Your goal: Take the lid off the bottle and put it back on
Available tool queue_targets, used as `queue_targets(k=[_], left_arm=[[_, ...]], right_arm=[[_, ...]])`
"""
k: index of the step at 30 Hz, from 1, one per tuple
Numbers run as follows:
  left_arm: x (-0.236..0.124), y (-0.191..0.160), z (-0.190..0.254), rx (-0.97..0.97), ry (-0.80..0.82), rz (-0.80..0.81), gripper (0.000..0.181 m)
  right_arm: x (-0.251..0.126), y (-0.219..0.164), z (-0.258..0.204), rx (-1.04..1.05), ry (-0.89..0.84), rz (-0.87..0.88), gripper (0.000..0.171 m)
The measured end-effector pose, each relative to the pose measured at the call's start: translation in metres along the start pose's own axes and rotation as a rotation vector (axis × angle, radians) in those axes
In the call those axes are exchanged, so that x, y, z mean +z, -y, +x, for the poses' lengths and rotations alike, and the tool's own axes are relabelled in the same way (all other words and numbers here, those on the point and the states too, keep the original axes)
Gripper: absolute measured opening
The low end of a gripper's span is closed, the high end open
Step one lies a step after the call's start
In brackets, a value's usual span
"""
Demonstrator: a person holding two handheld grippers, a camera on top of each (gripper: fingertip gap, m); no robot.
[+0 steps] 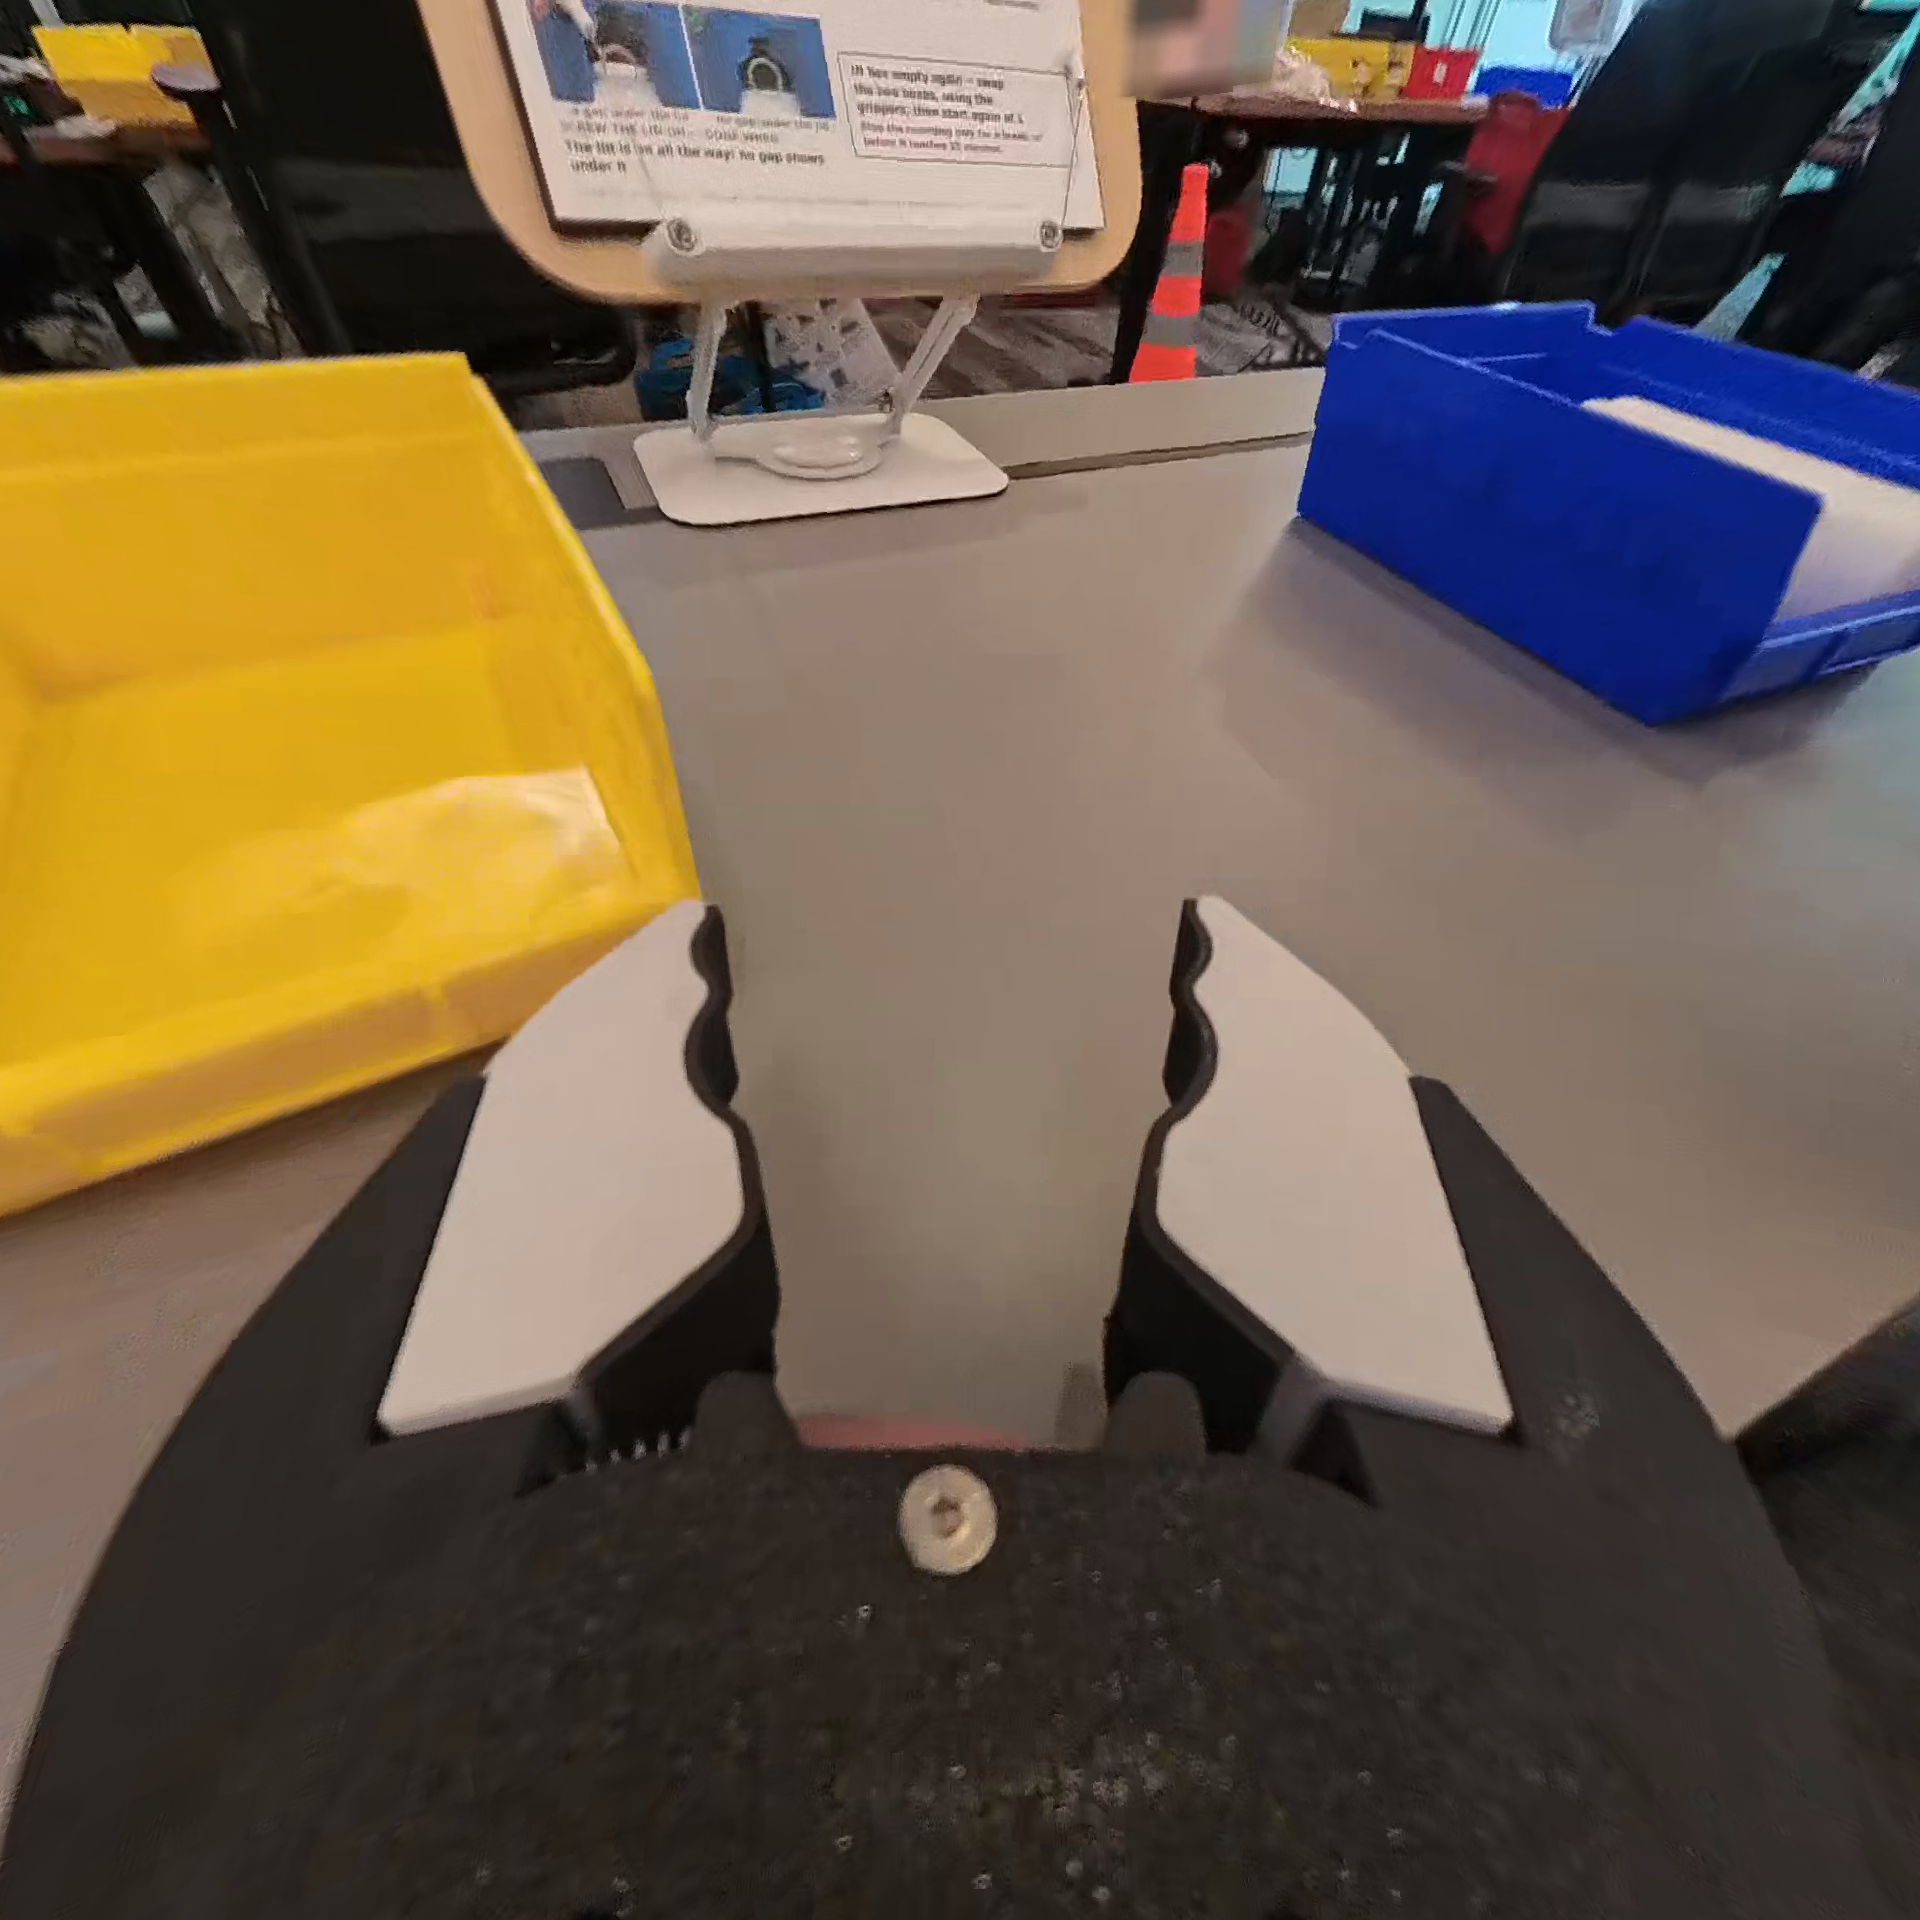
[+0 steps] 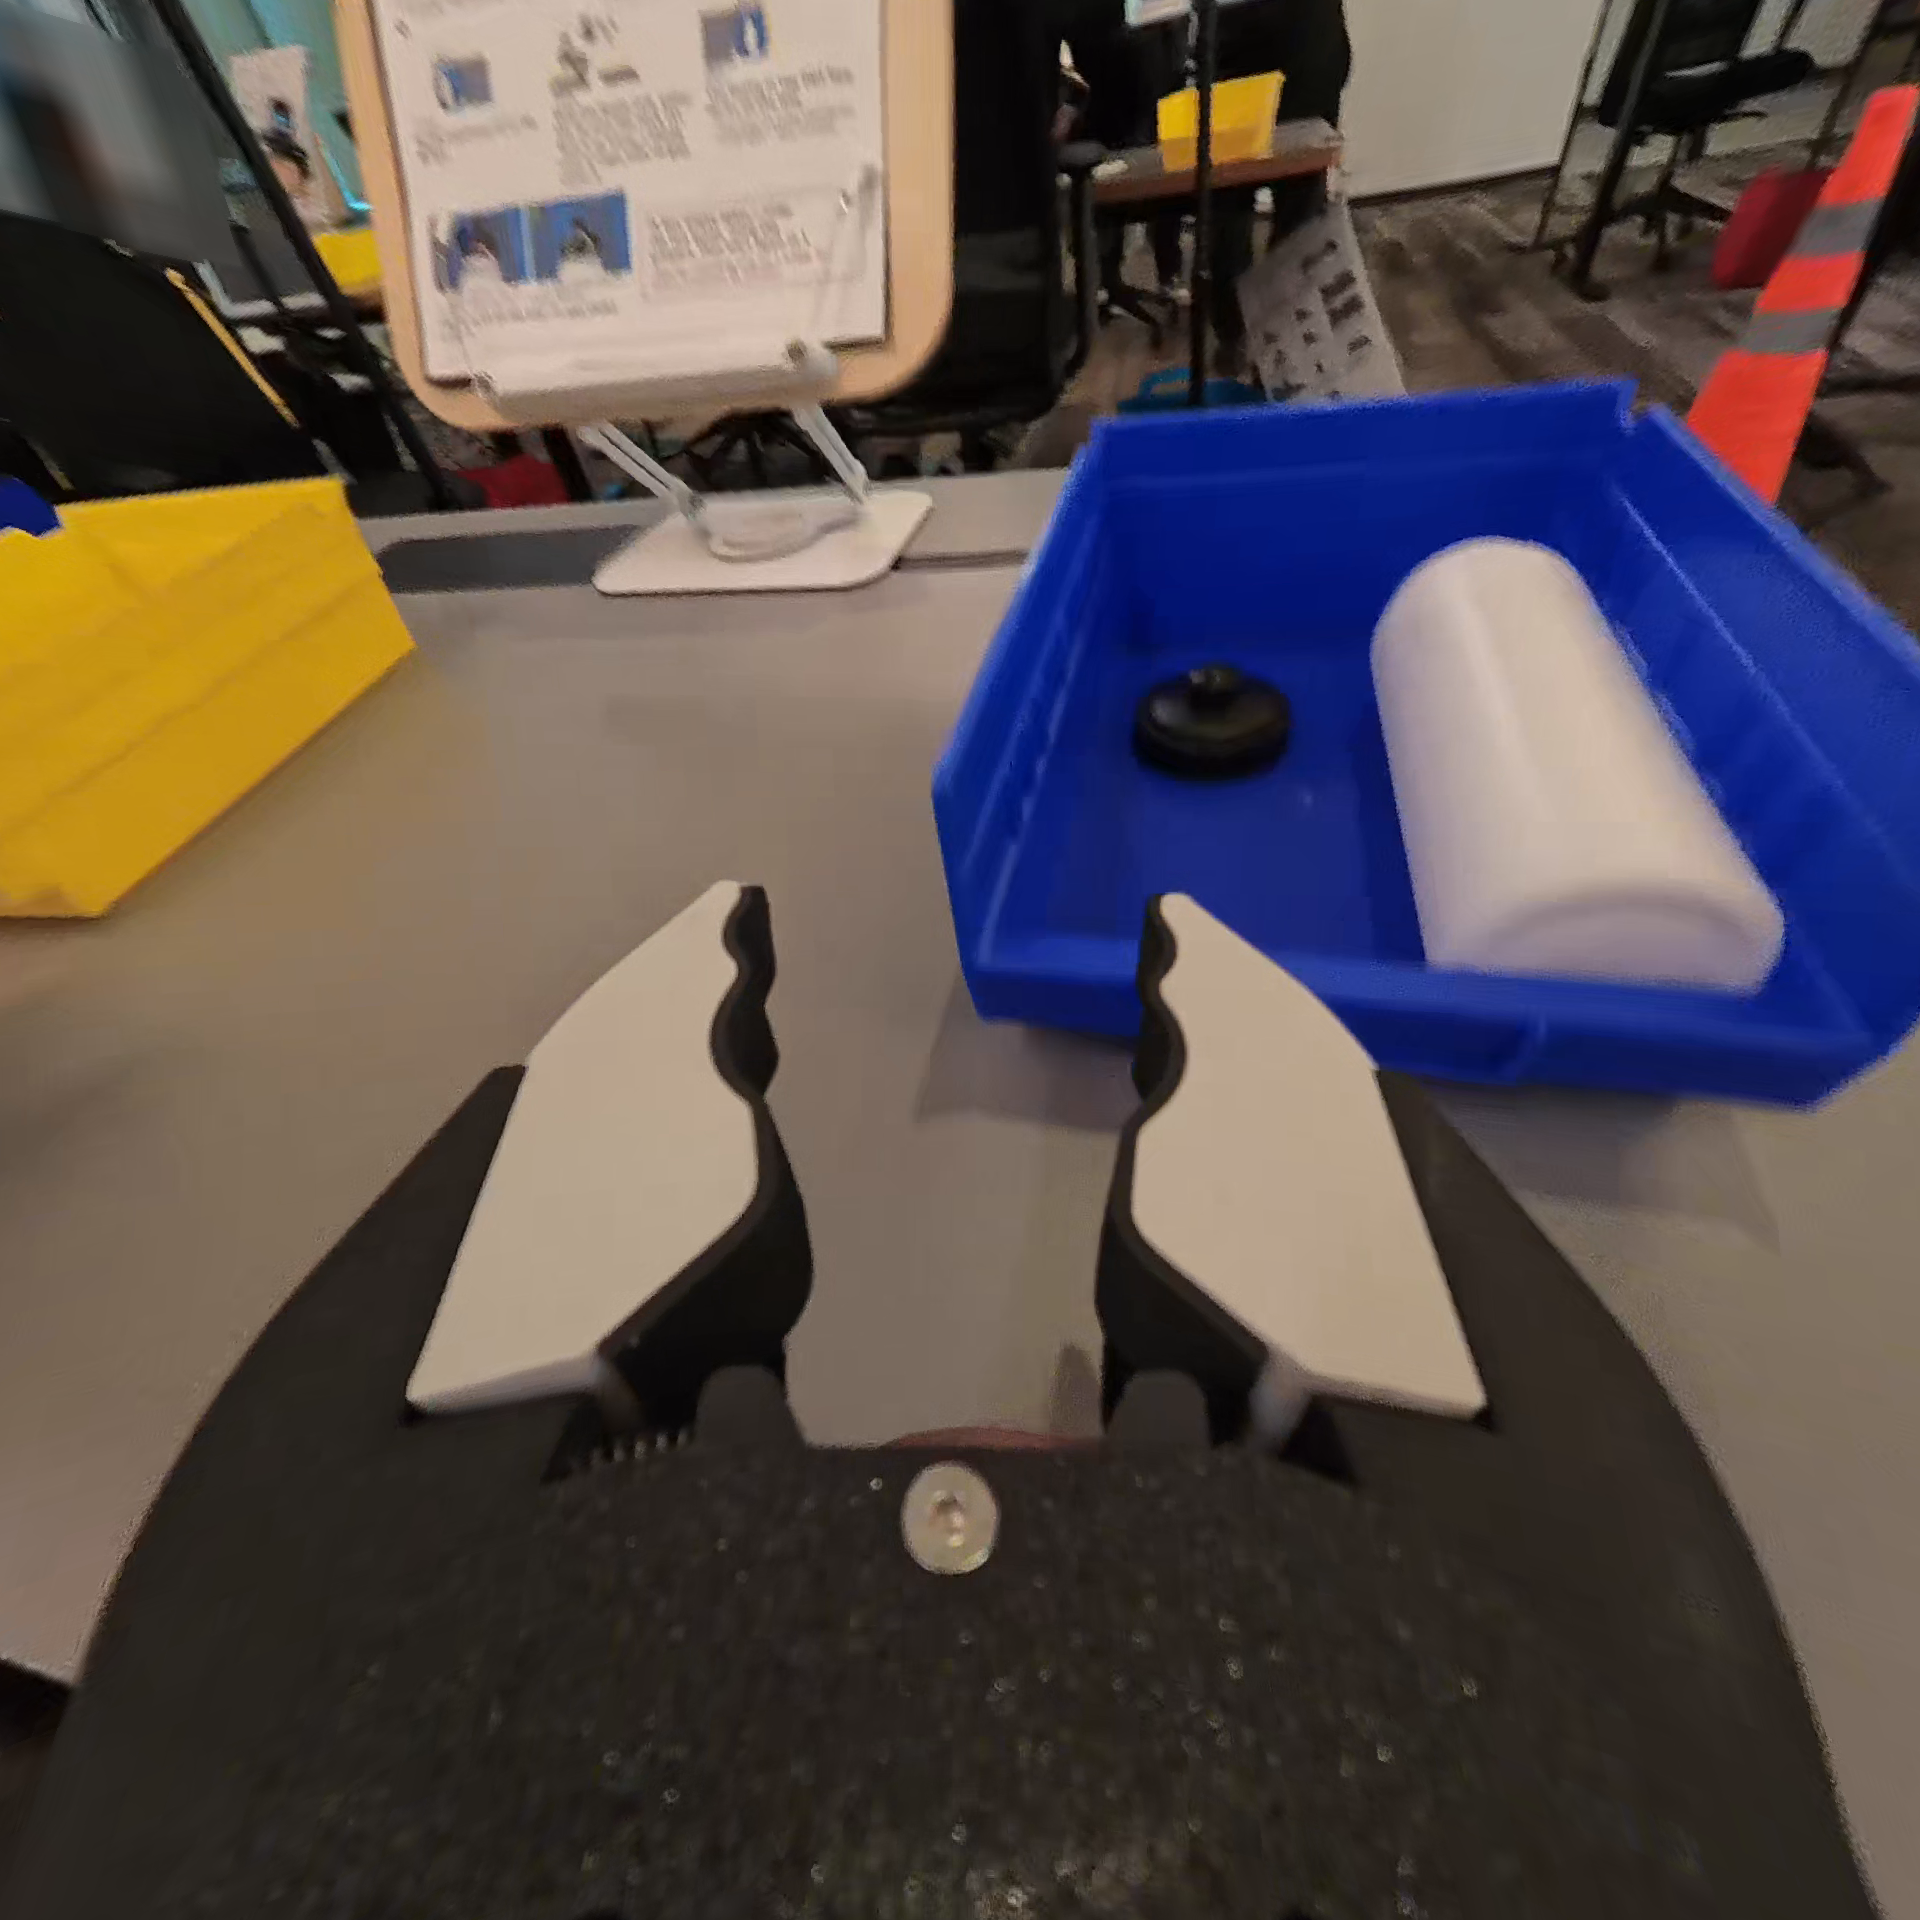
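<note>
A white bottle [image 2: 1548, 758] lies on its side in the blue bin [image 2: 1226, 520], with a black lid [image 2: 1210, 717] lying apart from it on the bin floor to its left. In the left wrist view only a white part of the bottle [image 1: 1818, 499] shows inside the blue bin [image 1: 1538, 520] at the far right. My right gripper [image 2: 951, 904] is open and empty over the grey table, just in front of the bin's near left corner. My left gripper [image 1: 951, 914] is open and empty over the table between the two bins.
A yellow bin [image 1: 291, 748] stands at the left; it also shows in the right wrist view [image 2: 177, 686]. An instruction board on a white stand [image 1: 821, 468] is at the table's far edge. An orange cone [image 1: 1179, 281] stands on the floor beyond.
</note>
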State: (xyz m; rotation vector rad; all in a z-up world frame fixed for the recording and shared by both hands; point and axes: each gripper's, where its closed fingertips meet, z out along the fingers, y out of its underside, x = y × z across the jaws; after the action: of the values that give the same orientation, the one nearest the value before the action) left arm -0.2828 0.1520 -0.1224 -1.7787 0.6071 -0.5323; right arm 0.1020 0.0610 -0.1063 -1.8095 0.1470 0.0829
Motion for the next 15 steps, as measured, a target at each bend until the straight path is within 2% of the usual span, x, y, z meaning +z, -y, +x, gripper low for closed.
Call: queue_targets(k=[4,8,15], left_arm=[[-0.004,0.008,-0.006,0.007,0.002,0.044,0.083],[0.002,-0.007,0.0,0.011,-0.012,-0.034,0.082],[0.001,-0.005,0.015,0.106,-0.014,-0.024,0.081]], right_arm=[[-0.002,-0.016,0.006,0.001,0.013,-0.041,0.066],[0.006,-0.023,0.017,-0.014,-0.002,-0.07,0.065],[0.003,-0.026,0.015,-0.007,0.008,-0.08,0.066]])
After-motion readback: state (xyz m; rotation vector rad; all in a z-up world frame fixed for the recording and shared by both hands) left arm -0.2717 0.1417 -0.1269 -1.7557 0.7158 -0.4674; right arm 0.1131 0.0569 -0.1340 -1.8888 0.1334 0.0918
